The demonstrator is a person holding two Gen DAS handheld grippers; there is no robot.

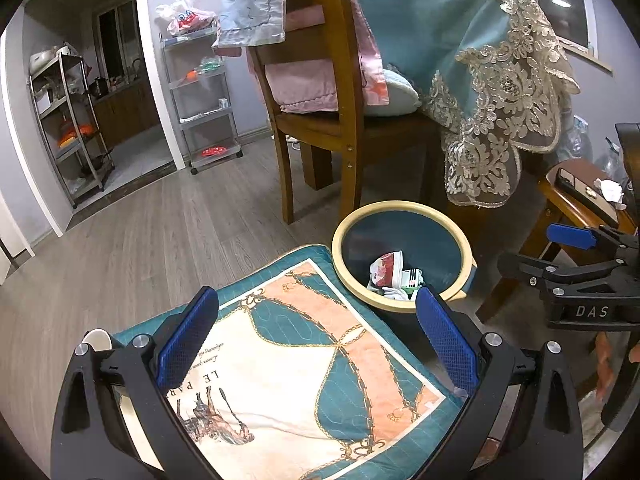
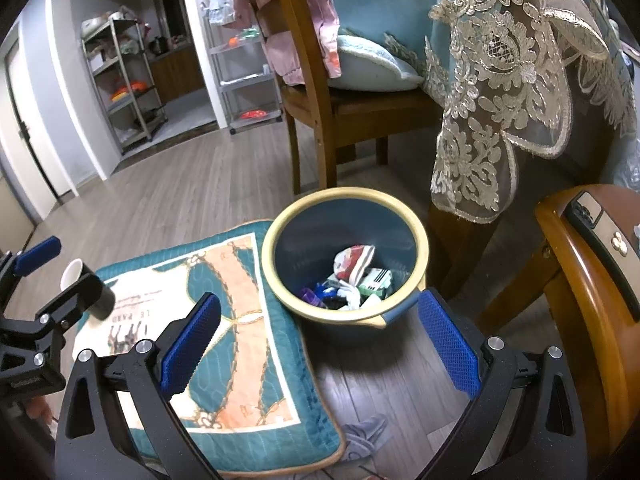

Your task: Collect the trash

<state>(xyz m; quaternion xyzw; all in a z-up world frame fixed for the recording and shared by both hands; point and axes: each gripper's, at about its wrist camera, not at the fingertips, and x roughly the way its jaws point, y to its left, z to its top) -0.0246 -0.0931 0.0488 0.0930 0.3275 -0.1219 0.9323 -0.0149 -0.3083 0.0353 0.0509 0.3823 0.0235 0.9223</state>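
Standing over the wooden floor [image 2: 180,184], I take the trash bin [image 2: 416,240] as my landmark: one round blue bucket with a cream rim, set beside the front leg of a wooden chair [image 2: 316,92]. Behind the bin hangs one lace-edged teal tablecloth [image 2: 500,80]. Touching the bin's left side lies one teal cushion [image 2: 224,360] printed with chains and horses. To the bin's right stands a second wooden seat [image 1: 560,200] with a phone [image 1: 576,184] and one crumpled white tissue [image 1: 610,190] on it.

Inside the bin I count roughly five or six pieces of trash [image 2: 356,276]: a red and white wrapper, a green and white carton, white paper and something purple; the pile is too tangled to count exactly.

Left of the bin, on the far corner of the cushion, one dark paper cup [image 2: 90,284] lies on its side, its white mouth pointing away from the bin. The left claw [image 1: 316,340], spread wide and empty, hovers above the cushion with the cup just by its left finger, so it is the nearer one. The right claw [image 2: 320,344], also spread and empty, faces the bin; the tissue lies off to its right and seems its likely target.
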